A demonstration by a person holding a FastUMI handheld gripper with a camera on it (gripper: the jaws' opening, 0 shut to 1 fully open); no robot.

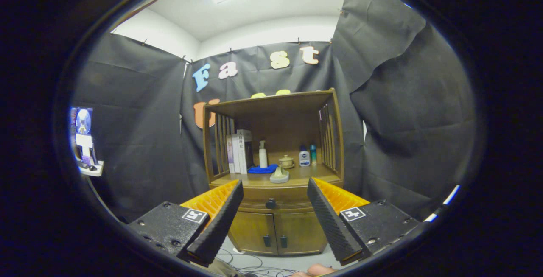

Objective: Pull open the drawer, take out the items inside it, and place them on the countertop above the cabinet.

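Observation:
A wooden cabinet (275,226) stands against the booth wall, some way beyond my fingers. Its drawer (254,195) is shut, with a dark round knob (270,203) that shows between my fingertips. My gripper (275,186) is open, holding nothing, and is apart from the cabinet. On the countertop (305,174) lie a blue cloth (262,169) and a pale flat item (279,176) near the front edge. Whatever is inside the drawer is hidden.
On the countertop's back stand several books (238,150), a pump bottle (263,155), a small lidded jar (286,161) and two small bottles (307,155). Two lower doors (275,231) are shut. Cables (254,266) lie on the floor in front.

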